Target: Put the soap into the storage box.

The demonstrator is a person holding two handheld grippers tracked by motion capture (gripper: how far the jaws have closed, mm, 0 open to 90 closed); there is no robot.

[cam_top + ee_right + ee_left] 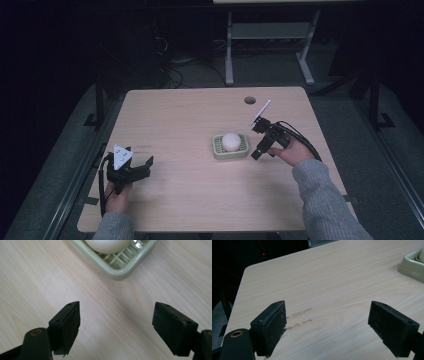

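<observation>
From the high view, a pale green slatted dish sits a little right of the table's middle with a white rounded soap lying in it. The right gripper hovers just beside the dish at its 3 o'clock, jaws spread wide with nothing between them. The left gripper rests well apart, near the 8 o'clock edge of the table, likewise released and empty.

The right gripper view adds what the high view cannot: the dish's grid of slats under the soap, and a corner of the dish lying at 12 o'clock ahead of the open jaws. The left gripper view catches a corner of the dish at 2 o'clock, and faint scuff marks on the wood.

The table is light wood grain with a round cable hole near its far edge. The room is dim, with another desk's frame beyond.

The dish's long axis runs 9 to 3 across the table; the soap looks almost round, so its heading cannot be told.
</observation>
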